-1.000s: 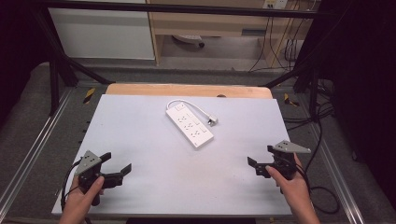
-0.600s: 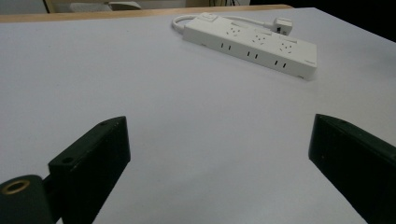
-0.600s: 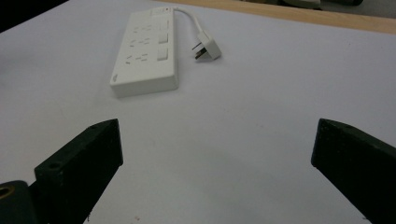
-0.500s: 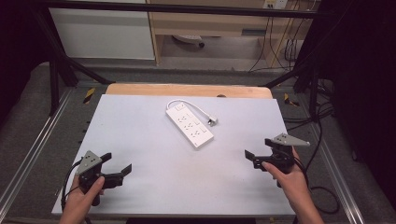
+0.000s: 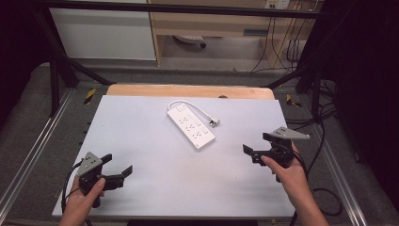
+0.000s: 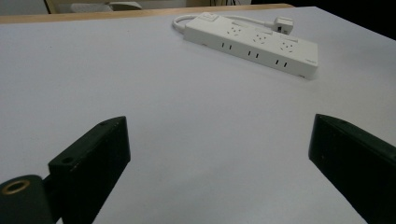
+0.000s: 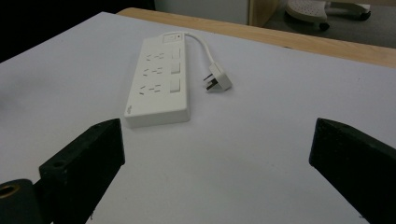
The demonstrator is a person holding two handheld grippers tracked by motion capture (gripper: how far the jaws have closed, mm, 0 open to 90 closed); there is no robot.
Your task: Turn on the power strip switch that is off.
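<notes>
High view: a white power strip (image 5: 191, 126) lies flat on the pale grey tabletop (image 5: 155, 188), a little beyond the middle, set diagonally with its switch end toward the far left. Its short white cable (image 5: 197, 108) loops from that end and finishes in a white plug (image 5: 214, 122) lying on the surface just beside the strip's right flank. The left gripper (image 5: 118, 169) is held near the front left corner, jaws spread wide and holding nothing, well apart from the strip. The right gripper (image 5: 257, 147) is held near the right edge, jaws also spread wide and holding nothing, pointing toward the strip's near end but clear of it. A wooden board edge (image 5: 188, 91) shows behind the tabletop.

Left gripper view: the two black jaws stand far apart at the lower corners, bare tabletop (image 6: 187, 140) between them. The power strip (image 6: 254, 44) lies well ahead, upper right, with the plug (image 6: 283, 22) behind it.

Right gripper view: the jaws stand wide with nothing between them. The power strip (image 7: 159, 86) lies ahead, left of centre, its near end not far above the left jaw, not touching. The plug (image 7: 217, 78) rests just to the strip's right, prongs toward it.
</notes>
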